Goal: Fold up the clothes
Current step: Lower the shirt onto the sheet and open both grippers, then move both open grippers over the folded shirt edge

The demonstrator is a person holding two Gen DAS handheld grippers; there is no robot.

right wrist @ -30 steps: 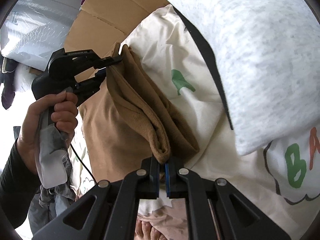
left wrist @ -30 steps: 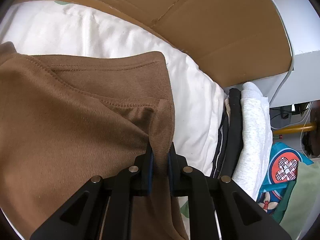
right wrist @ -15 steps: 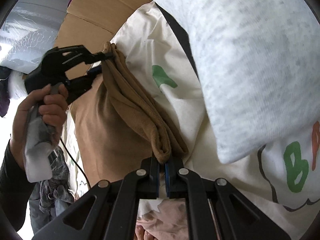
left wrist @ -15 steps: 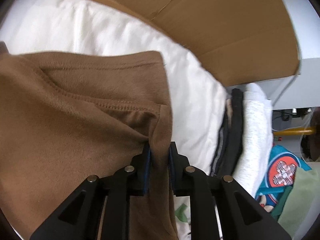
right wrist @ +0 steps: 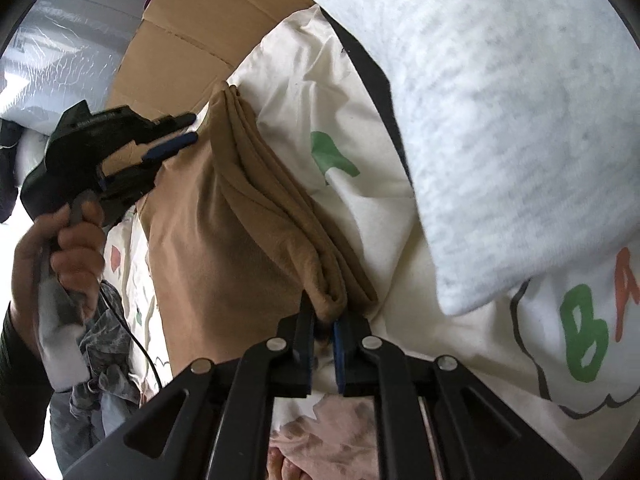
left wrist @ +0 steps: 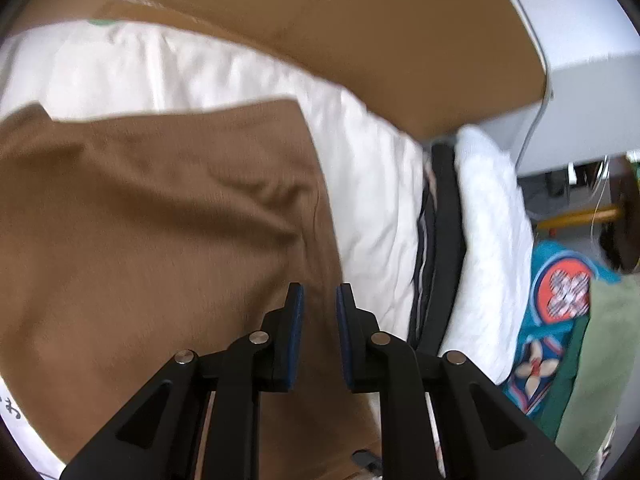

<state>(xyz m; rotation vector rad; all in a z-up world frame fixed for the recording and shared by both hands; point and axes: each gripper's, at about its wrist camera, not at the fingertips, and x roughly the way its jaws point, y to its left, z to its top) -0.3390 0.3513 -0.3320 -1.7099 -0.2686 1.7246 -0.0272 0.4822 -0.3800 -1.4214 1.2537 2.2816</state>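
Both of my black two-finger grippers are at the folded brown knit garment [left wrist: 160,220]. My left gripper [left wrist: 319,300] has its blue-padded fingers spread apart with nothing between them; the garment's folded edge lies just beyond and below the tips. From the right wrist view, that left gripper [right wrist: 176,136] sits just beside the garment's far corner, apart from the cloth. My right gripper [right wrist: 323,320] is at the near corner of the garment [right wrist: 248,232], whose rolled fold sits between the fingertips; I cannot tell whether the fingers press it. The garment lies flat on the white printed bedsheet [right wrist: 360,216], beside a grey heathered folded sweater [right wrist: 500,120].
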